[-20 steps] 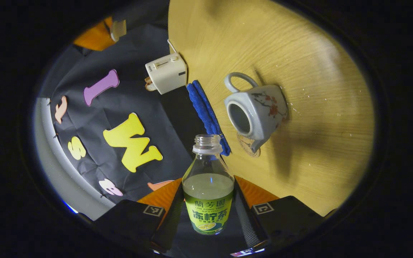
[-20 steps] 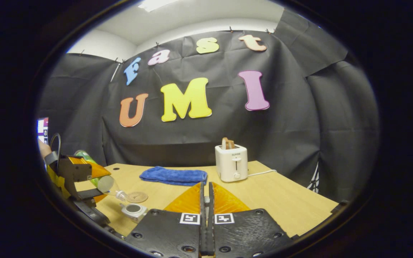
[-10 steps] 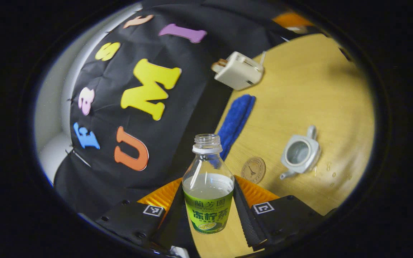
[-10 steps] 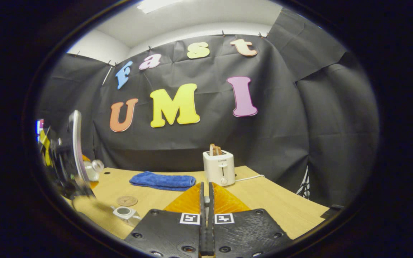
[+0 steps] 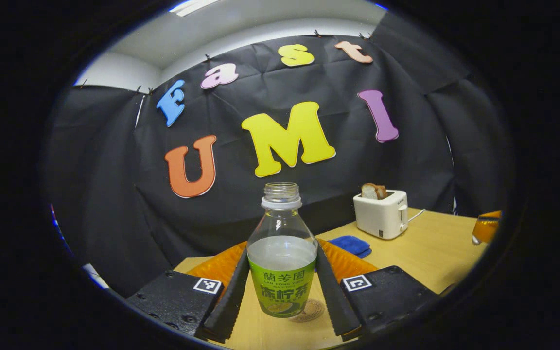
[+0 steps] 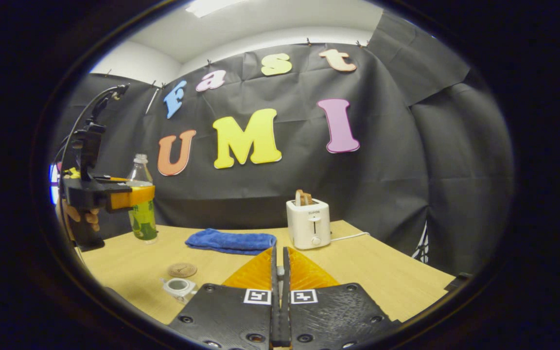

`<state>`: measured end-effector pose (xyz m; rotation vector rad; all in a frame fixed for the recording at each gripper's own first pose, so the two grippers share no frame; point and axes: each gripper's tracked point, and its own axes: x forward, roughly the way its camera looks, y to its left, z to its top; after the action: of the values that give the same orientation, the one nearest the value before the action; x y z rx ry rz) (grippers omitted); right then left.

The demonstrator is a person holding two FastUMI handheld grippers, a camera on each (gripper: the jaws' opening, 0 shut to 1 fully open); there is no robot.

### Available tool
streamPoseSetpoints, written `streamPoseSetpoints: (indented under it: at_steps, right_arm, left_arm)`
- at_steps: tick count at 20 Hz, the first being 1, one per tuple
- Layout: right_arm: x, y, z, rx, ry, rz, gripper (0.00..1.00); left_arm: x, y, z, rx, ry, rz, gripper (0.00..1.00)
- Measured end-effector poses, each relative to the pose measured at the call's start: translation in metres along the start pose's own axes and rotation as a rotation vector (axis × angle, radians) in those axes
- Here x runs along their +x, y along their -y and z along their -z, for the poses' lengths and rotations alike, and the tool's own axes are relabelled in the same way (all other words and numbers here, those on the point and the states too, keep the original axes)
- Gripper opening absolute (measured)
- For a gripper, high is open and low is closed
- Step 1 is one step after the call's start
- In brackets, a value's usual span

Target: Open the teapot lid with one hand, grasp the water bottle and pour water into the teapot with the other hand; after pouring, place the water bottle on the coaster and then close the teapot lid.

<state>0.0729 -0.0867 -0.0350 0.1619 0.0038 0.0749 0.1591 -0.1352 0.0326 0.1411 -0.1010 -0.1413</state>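
An uncapped water bottle [image 5: 282, 287] with a green label stands upright between the fingers of my left gripper [image 5: 282, 253], which is shut on it. The bottle is about half full. In the right gripper view that bottle [image 6: 142, 214] hangs above the table's far left, left of the round coaster [image 6: 183, 269]. The coaster [image 5: 310, 311] lies just below and beyond the bottle's base. The white teapot [image 6: 178, 287] sits open, lid off, near the front left. My right gripper [image 6: 280, 253] is shut on a small pale piece, apparently the lid's knob, with the rest hidden.
A white toaster [image 6: 308, 224] with toast stands at the back of the wooden table [image 6: 382, 277]. A folded blue cloth [image 6: 231, 241] lies left of it. A hand [image 6: 83, 216] holds the left gripper at the far left.
My left gripper has swung the bottle from tipped over the teapot back to upright and carried it away to the left. The right gripper has barely moved.
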Motion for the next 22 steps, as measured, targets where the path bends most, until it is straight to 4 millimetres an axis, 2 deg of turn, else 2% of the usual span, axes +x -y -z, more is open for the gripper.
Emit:
streamPoseSetpoints:
  at_steps: [3,7,9,11,12,15,18,20,22]
  right_arm:
    - [0.000,-0.007,0.004,-0.012,-0.007,-0.011,0.00]
    - [0.004,-0.013,0.013,-0.023,-0.020,-0.023,0.00]
    - [0.005,-0.016,0.017,-0.013,-0.034,-0.033,0.00]
    - [0.005,-0.018,0.019,-0.005,-0.038,-0.041,0.00]
    - [0.006,-0.017,0.018,-0.008,-0.035,-0.039,0.00]
    - [0.007,-0.014,0.018,-0.008,-0.033,-0.032,0.00]
    - [0.008,-0.014,0.021,-0.005,-0.043,-0.032,0.00]
    - [0.006,-0.014,0.020,-0.013,-0.039,-0.031,0.00]
    - [0.006,-0.014,0.019,-0.020,-0.034,-0.029,0.00]
  left_arm:
    - [0.020,0.007,0.031,-0.087,-0.042,0.018,0.76]
    - [0.044,0.004,0.075,-0.174,-0.124,0.009,0.76]
    - [0.050,0.003,0.102,-0.217,-0.185,-0.006,0.76]
    - [0.056,0.006,0.119,-0.244,-0.201,-0.011,0.76]
    - [0.056,0.005,0.114,-0.227,-0.146,-0.009,0.76]
    - [0.056,0.010,0.113,-0.178,-0.126,0.003,0.76]
    - [0.055,0.006,0.113,-0.174,-0.133,-0.014,0.77]
    - [0.052,0.002,0.111,-0.176,-0.118,-0.024,0.80]
    - [0.049,-0.001,0.104,-0.169,-0.101,-0.020,0.89]
